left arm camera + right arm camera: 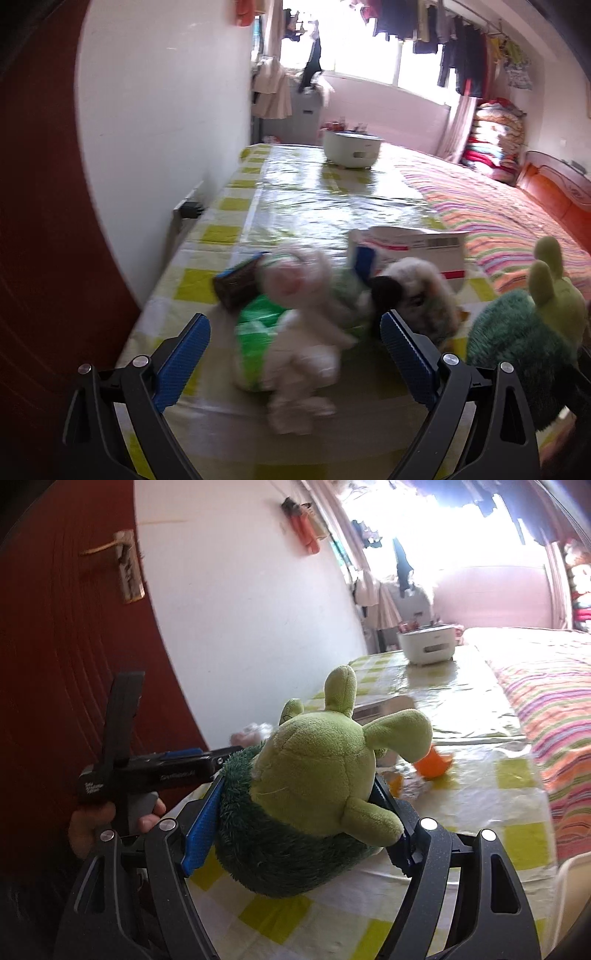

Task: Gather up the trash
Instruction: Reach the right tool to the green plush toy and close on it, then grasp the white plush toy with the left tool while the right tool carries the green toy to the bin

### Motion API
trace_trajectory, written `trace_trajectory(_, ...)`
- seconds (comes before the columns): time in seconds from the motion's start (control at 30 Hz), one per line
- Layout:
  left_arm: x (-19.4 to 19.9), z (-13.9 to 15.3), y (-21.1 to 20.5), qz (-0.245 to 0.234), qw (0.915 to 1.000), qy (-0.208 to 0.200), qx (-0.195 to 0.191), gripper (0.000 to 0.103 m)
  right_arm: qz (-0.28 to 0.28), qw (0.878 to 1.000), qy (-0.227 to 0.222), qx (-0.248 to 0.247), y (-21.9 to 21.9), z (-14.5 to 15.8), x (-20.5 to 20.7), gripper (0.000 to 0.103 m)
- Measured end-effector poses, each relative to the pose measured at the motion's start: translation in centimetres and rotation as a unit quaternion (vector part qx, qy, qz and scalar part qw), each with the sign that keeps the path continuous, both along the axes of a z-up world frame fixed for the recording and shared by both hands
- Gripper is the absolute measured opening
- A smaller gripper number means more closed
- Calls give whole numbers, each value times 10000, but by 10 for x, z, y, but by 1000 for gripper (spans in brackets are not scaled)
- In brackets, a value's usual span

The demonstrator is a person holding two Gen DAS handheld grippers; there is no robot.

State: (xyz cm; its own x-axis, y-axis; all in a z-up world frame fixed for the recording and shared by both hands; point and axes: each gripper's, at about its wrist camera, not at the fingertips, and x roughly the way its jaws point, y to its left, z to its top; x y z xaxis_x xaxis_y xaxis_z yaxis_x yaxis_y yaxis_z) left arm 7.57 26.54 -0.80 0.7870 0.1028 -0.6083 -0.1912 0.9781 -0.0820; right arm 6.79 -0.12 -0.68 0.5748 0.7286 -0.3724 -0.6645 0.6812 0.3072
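Progress looks early, we judge: our right gripper [295, 819] is clamped on the green plush toy [314, 794], our left gripper [295, 354] gapes empty w/ green wrapper [258, 328] and white plush [314, 332] between its jaws, near the cardboard box [417, 247], still uncollected.
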Motion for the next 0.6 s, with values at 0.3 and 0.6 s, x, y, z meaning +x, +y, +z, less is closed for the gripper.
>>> trace_trajectory(0.3, 36, -7, -50, -678, 9947, 248, -735, 91, -505, 9985, 60, 222, -34, 0, 15, 74)
trace_trajectory(0.6, 66, -42, -49, 59, 9730, 786, -2171, 91, -758, 9949, 240, 623, -68, 3, 26, 74)
